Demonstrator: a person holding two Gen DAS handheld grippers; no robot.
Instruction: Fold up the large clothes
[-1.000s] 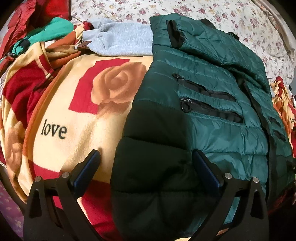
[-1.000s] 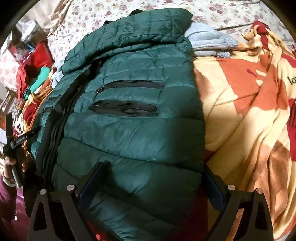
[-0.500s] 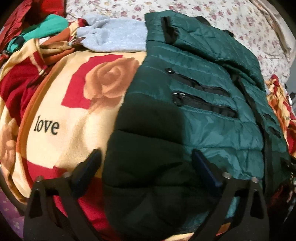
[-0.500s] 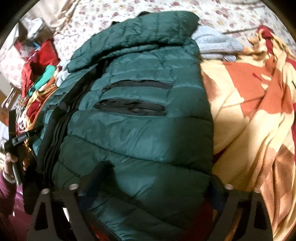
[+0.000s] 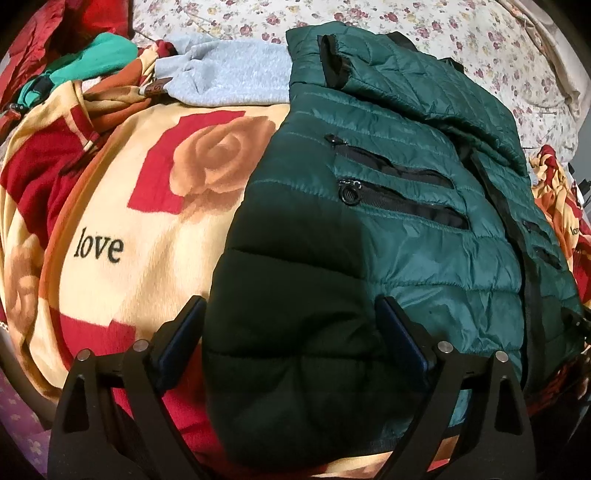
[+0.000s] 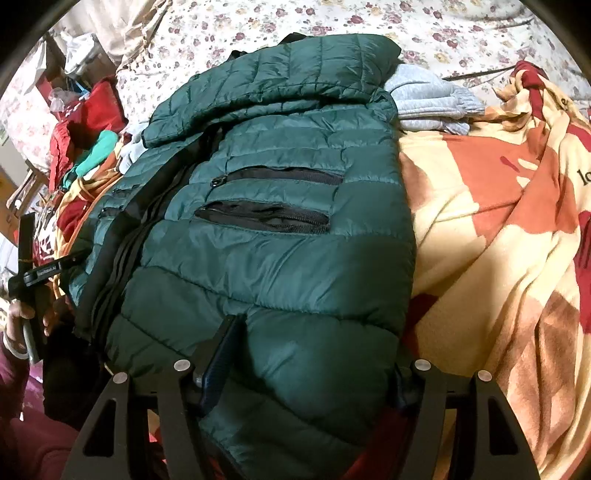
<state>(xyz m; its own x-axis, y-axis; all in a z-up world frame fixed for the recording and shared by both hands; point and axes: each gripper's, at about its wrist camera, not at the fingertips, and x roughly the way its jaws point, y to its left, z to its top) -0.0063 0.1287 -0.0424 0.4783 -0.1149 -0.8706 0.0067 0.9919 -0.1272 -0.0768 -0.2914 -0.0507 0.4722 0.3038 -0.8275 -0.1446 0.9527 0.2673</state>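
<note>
A dark green puffer jacket [image 5: 388, 221] lies flat on a cream and red rose blanket [image 5: 155, 206], zip pockets up, collar at the far end. My left gripper [image 5: 291, 314] is open wide and straddles the jacket's near left hem corner without squeezing it. In the right wrist view the jacket [image 6: 280, 229] fills the middle. My right gripper [image 6: 317, 350] is closing on the near right hem. Its left finger [image 6: 221, 350] digs into the padding, which bulges between the jaws. Its right finger is mostly hidden behind the jacket's edge.
A grey garment [image 5: 229, 77] lies folded beyond the jacket, by its collar. Red and teal clothes [image 5: 92, 55] are heaped at the far left. A flowered sheet [image 6: 332, 22] covers the bed behind. A person's hand [image 6: 18, 317] holds the other gripper's handle at the left edge.
My right gripper's left finger has moved inward across the jacket's hem, and the padding now bunches between the jaws. The left gripper has kept its place and width.
</note>
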